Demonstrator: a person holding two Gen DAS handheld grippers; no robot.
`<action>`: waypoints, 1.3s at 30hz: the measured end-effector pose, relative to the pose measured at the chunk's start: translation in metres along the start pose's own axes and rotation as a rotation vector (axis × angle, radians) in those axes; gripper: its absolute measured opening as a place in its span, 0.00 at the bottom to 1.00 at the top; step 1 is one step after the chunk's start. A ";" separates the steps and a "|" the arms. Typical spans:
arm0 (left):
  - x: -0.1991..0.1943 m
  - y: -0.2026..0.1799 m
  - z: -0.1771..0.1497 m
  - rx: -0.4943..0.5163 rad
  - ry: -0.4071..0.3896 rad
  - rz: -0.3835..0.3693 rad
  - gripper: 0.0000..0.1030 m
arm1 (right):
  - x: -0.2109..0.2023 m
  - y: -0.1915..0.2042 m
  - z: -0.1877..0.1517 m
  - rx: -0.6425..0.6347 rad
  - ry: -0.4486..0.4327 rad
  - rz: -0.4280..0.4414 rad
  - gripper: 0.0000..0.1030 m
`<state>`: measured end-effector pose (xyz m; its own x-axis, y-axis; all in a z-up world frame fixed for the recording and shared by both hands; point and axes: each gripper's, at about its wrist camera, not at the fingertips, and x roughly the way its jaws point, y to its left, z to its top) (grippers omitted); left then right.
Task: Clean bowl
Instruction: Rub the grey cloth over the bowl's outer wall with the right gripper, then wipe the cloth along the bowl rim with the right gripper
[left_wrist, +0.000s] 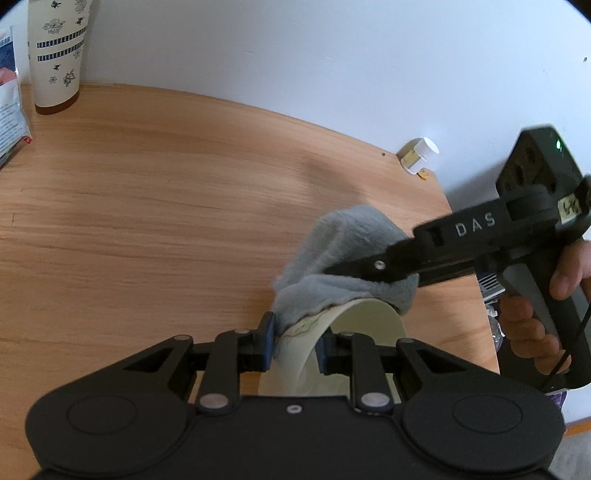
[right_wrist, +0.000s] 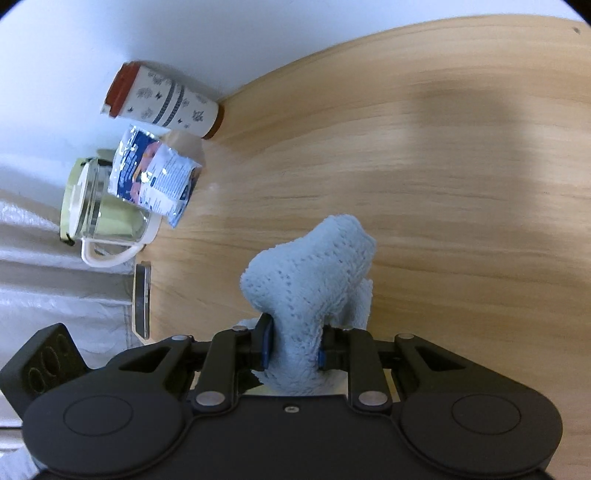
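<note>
My left gripper (left_wrist: 295, 347) is shut on the rim of a cream bowl (left_wrist: 354, 332), which is tilted on its side above the wooden table (left_wrist: 166, 206). A grey-blue cloth (left_wrist: 343, 251) lies draped over the bowl's upper edge. In the left wrist view the right gripper (left_wrist: 354, 267) comes in from the right, held by a hand (left_wrist: 532, 325), and clamps that cloth against the bowl. In the right wrist view the right gripper (right_wrist: 293, 350) is shut on the light blue cloth (right_wrist: 314, 280), which bulges up between its blue pads (right_wrist: 266, 345). The bowl is hidden there.
A floral tumbler (left_wrist: 57, 51) stands at the table's far left by the wall, with a printed packet (left_wrist: 9, 110) beside it. A small white bottle (left_wrist: 421, 153) lies near the far right edge. The right wrist view also shows a glass jug (right_wrist: 99, 214) and a phone (right_wrist: 142, 299).
</note>
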<state>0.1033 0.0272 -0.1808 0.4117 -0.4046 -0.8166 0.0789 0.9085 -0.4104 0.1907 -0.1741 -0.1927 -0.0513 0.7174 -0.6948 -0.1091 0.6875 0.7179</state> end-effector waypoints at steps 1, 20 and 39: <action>0.001 0.000 0.000 -0.004 0.003 -0.001 0.20 | -0.003 -0.009 -0.003 0.026 -0.003 -0.002 0.25; 0.014 0.018 0.017 -0.116 -0.014 -0.028 0.20 | -0.086 -0.056 -0.044 0.109 -0.290 -0.093 0.25; 0.018 0.034 0.026 -0.147 0.004 0.005 0.12 | -0.082 -0.057 -0.059 0.052 -0.294 -0.234 0.25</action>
<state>0.1374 0.0535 -0.1992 0.4079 -0.4006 -0.8205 -0.0575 0.8856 -0.4609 0.1426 -0.2785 -0.1789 0.2568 0.5366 -0.8038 -0.0328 0.8361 0.5477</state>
